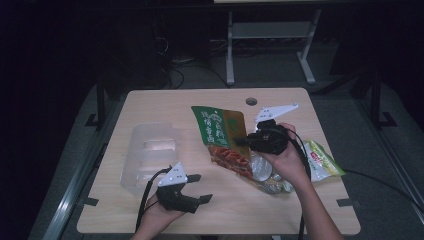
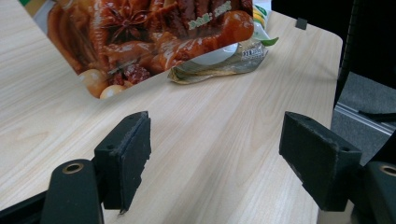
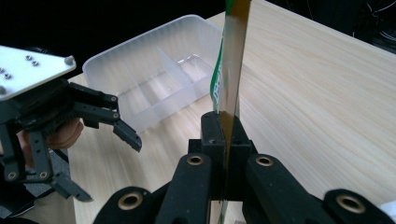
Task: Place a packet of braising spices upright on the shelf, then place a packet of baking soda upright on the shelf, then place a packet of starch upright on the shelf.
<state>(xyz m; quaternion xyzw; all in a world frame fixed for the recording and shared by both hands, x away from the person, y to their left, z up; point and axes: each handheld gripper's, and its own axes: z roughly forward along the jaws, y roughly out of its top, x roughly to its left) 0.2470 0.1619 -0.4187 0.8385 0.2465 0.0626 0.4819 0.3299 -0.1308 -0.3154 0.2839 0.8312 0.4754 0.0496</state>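
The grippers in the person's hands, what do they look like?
Both are black. The left gripper has two blocky jaws with flat, dark pads and round metal-ringed holes in its links. A pale three-cornered plate with small screws sits on top, and a black cable trails from it. The right gripper carries the same kind of plate. The forearms are bare, no sleeves.

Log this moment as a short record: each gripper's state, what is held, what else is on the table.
left gripper: open, nothing between its fingers, low over the table's near edge
right gripper: shut on the pouch
pouch: green and orange food pouch, lifted at a tilt, gripped at one edge
tray: clear plastic, with compartments, on the table's left side
other packs: a green packet and silvery ones on the table by the right hand
table: light wood
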